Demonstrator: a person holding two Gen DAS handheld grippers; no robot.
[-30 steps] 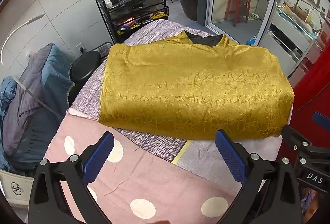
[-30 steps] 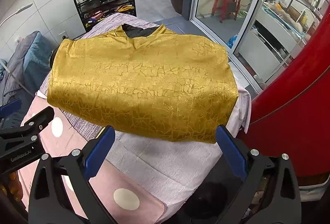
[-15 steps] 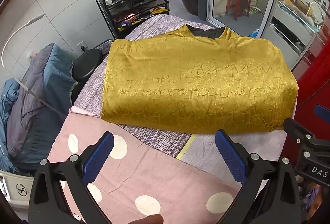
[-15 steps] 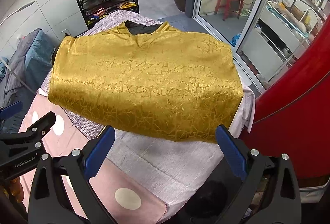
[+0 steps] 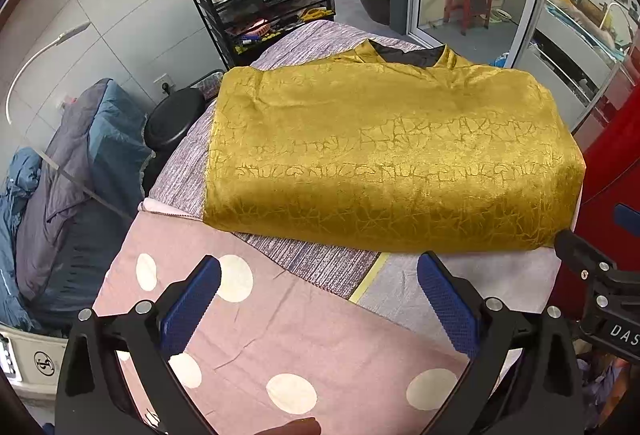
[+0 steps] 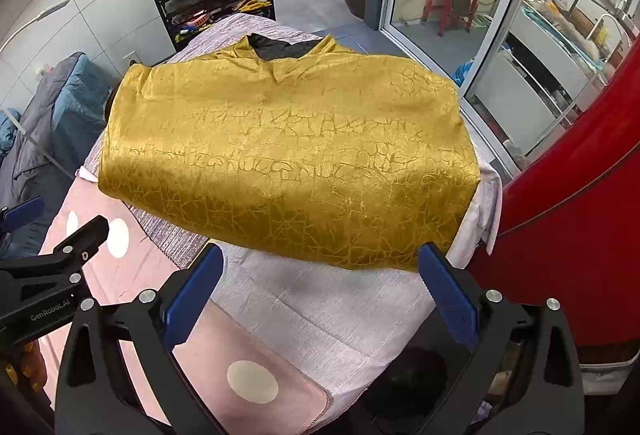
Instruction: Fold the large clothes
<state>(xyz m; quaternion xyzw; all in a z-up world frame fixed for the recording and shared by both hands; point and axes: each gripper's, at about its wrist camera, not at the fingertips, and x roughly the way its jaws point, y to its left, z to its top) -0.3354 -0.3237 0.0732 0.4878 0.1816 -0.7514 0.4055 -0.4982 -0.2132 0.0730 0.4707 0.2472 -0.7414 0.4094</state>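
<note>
While both tools gape empty | gold garment (image 5: 384,155) lies beyond left tool (image 5: 318,299) | right tool (image 6: 320,291)

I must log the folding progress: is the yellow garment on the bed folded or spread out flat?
Folded. The yellow garment lies as a compact rectangle, no sleeves sticking out, its near edge thick and rounded. How many folds, cannot tell.

Bed (image 5: 280,335) under pink dotted sheet, striped grey cover (image 5: 312,263), folded gold garment (image 5: 384,163) lying across it
</note>
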